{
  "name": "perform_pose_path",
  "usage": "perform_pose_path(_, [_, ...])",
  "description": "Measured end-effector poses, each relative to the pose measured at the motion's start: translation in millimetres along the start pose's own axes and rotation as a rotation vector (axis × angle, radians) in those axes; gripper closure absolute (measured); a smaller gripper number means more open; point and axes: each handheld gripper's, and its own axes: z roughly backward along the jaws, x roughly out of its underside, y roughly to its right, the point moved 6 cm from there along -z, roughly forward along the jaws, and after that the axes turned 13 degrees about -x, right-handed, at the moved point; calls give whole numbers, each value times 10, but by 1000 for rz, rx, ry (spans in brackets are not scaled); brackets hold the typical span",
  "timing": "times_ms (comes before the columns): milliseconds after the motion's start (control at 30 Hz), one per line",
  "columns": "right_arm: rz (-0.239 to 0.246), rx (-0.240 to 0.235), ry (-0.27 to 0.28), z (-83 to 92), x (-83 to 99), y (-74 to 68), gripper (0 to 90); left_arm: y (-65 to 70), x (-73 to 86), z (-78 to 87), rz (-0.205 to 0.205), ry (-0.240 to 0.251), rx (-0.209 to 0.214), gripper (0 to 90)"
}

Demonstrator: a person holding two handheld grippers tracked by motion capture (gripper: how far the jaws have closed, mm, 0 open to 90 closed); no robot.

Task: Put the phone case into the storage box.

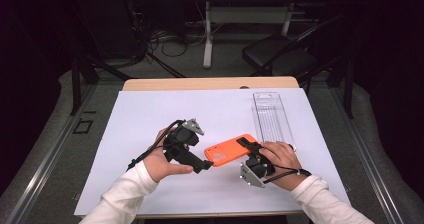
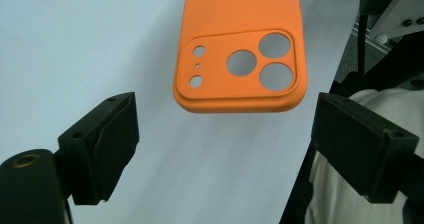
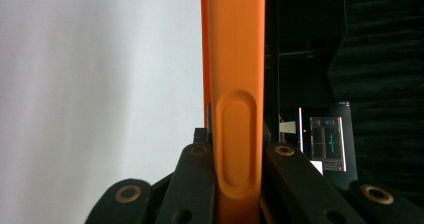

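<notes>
The right gripper (image 1: pixel 248 149) clamps the orange phone case (image 1: pixel 229 150) edge-on between its closed jaws, holding it above the white sheet (image 1: pixel 150 119). The left gripper (image 2: pixel 225 134) stands wide open at the case's camera end, its pads (image 2: pixel 120 129) clear of it.
</notes>
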Motion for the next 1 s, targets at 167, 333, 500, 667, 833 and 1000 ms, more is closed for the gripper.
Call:
perform_pose_path(167, [-14,-10,-5,14,16,4,867,-33,40,12,10,4,-14,122])
perform_pose_path(333, [-25,-8,-11,30,13,2,868,-50,66,24,21,6,-19,125])
perform_pose_path(500, [-42,-21,12,10,13,-4,868,-82,86,41,25,16,-28,130])
perform_pose_path(667, [-80,-38,38,3,11,-1,868,-103,118,38,23,17,-36,136])
perform_pose_path(833, [-130,-63,61,8,19,16,868,-129,132,48,26,23,-46,139])
perform_pose_path(1000, [-188,-106,100,9,4,14,869,-161,142,46,31,31,-60,140])
